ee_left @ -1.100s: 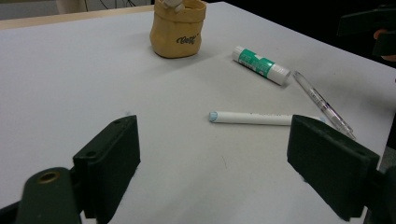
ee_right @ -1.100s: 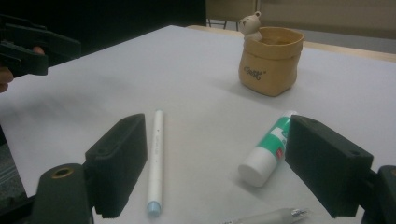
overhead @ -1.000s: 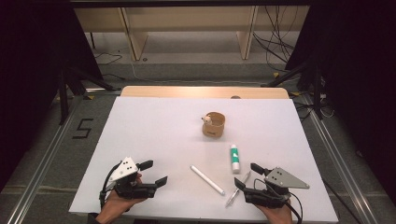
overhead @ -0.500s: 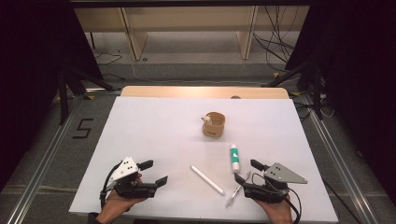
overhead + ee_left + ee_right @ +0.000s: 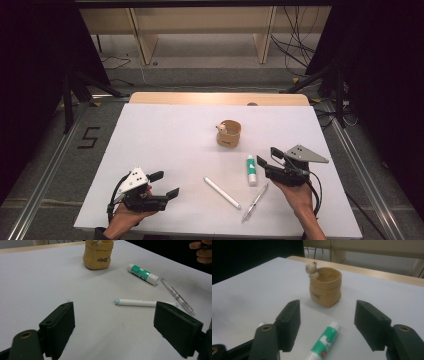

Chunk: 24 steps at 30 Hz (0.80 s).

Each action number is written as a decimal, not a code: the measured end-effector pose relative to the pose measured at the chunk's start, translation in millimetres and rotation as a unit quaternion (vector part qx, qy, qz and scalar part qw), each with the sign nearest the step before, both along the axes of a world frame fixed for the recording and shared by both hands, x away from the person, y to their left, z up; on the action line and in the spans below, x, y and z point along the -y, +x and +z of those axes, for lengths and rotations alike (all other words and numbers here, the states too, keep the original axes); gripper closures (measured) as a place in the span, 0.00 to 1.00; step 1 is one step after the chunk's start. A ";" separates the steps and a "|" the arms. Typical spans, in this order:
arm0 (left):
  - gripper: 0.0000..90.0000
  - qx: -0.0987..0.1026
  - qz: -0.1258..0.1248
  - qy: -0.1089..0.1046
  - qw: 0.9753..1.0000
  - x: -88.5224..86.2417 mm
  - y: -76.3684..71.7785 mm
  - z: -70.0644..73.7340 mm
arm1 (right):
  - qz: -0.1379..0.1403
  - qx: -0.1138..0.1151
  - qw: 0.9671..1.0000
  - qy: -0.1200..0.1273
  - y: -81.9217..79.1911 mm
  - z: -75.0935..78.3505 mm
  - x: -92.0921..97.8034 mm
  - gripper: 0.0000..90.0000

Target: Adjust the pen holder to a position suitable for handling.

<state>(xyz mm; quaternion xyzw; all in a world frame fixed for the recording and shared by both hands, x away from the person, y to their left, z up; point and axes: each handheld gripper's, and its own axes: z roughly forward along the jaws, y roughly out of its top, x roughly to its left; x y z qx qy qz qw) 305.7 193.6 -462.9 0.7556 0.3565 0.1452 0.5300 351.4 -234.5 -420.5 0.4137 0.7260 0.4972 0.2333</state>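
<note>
1. I hold my left tongs (image 5: 162,185) near the front left corner of the white table (image 5: 165,135). The jaws stand wide apart and nothing is in them.
2. I hold my right tongs (image 5: 267,161) near the front right part of the table. These jaws are wide apart too, with nothing gripped.
3. In the right gripper view, the glue stick (image 5: 323,341) lies on the table between my two black jaws. It is white with a green label. The jaws do not touch it.
4. From above, the glue stick (image 5: 251,169) lies just left of my right tongs.
5. A small tan pouch (image 5: 229,133) stands upright near the middle of the table, behind the glue stick. It is open at the top.
6. A little bear figure (image 5: 312,269) peeks over the pouch's rim in the right gripper view.
7. The pouch (image 5: 97,254) has dark writing on its side. I cannot read it clearly.
8. A white marker (image 5: 221,192) lies flat between my two hands, slanted on the table.
9. A clear pen (image 5: 255,202) lies just right of the marker, near my right hand (image 5: 299,196). The two do not touch.
10. In the left gripper view, the marker (image 5: 142,302) lies ahead of my jaws, with the pen (image 5: 177,295) and the glue stick (image 5: 143,274) beyond it.
11. My left hand (image 5: 129,216) sits at the front edge of the table.
</note>
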 end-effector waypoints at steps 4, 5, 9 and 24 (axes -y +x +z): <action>0.18 0.000 0.000 0.000 1.000 0.1 -0.1 0.0 | -0.010 -0.012 1.000 0.007 20.7 -0.8 -1.3 0.59; 0.18 0.000 0.000 0.000 1.000 0.1 0.0 0.0 | -0.010 -0.012 1.000 0.007 20.7 -0.8 -1.3 0.59; 0.18 0.000 0.001 0.000 1.000 -0.2 0.1 0.0 | -0.017 -0.023 1.000 -0.002 39.3 -4.7 -7.6 0.72; 0.18 -0.003 0.003 0.001 1.000 -0.6 1.0 -0.3 | -0.052 -0.084 0.995 -0.004 97.9 -21.1 -20.6 0.98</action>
